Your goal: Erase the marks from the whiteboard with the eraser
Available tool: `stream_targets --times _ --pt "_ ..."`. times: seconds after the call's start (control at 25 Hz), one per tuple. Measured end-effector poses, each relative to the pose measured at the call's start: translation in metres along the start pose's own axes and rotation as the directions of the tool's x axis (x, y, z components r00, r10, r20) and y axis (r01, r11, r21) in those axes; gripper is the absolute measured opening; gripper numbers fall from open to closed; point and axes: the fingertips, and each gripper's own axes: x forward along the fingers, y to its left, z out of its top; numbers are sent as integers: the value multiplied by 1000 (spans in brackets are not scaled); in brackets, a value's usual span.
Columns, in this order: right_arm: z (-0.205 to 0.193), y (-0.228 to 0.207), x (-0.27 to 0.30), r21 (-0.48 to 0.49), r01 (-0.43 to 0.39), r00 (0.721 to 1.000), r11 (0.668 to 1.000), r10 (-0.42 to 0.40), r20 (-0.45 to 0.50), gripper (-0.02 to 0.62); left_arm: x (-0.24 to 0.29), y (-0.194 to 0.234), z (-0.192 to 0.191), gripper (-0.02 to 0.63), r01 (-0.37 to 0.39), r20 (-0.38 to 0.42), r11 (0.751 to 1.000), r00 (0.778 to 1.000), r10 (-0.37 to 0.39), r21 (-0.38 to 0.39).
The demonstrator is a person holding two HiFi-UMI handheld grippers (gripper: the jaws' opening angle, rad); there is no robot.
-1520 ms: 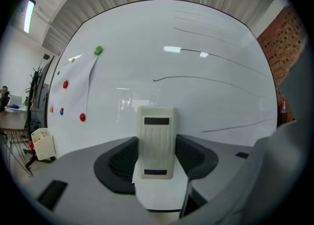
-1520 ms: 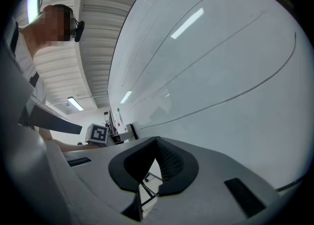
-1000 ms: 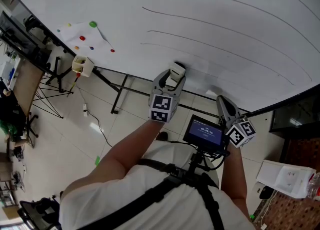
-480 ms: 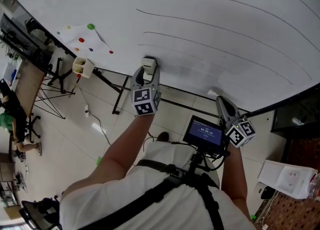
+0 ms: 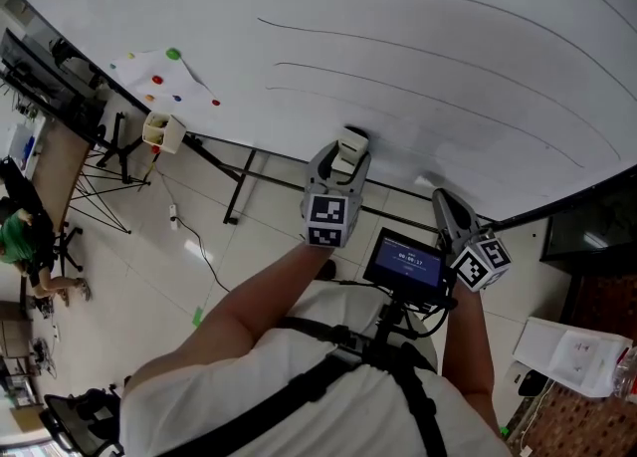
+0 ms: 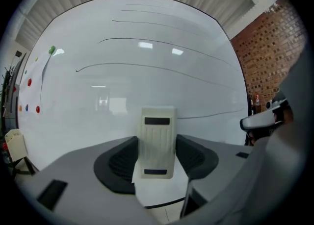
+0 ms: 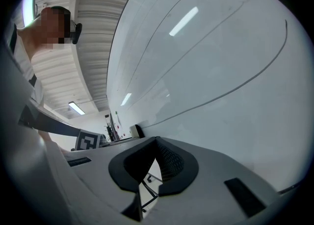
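Note:
The whiteboard [image 5: 418, 57] carries several long curved black lines [image 5: 398, 47]. My left gripper [image 5: 341, 158] is shut on the cream eraser [image 5: 349, 142], which sits against the board's lower part, below the lowest line. In the left gripper view the eraser [image 6: 157, 140] stands upright between the dark pads [image 6: 120, 158], and the lines [image 6: 147, 67] run above it. My right gripper [image 5: 442, 202] hangs near the board's bottom edge, to the right, shut and holding nothing. In the right gripper view its jaws [image 7: 156, 143] meet at the tips, with one line [image 7: 235, 84] arcing above them.
A sheet with coloured magnets [image 5: 164, 72] is pinned at the board's left. Below it hangs a small marker box [image 5: 162, 129]. The board's black stand legs [image 5: 237, 186] cross the tiled floor. A small screen [image 5: 406, 264] sits on my chest rig. Tripods and a person [image 5: 20, 246] are at far left.
The left gripper swept left along the board's lower part with the eraser, then came back right to about where it began. The right gripper has stayed put.

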Motion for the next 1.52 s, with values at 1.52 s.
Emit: stream_targets --times 1.52 --pt "19 -18 -24 -11 31 998 999 -31 45 20 -12 47 2 268 -147 -6 989 989 147 -1"
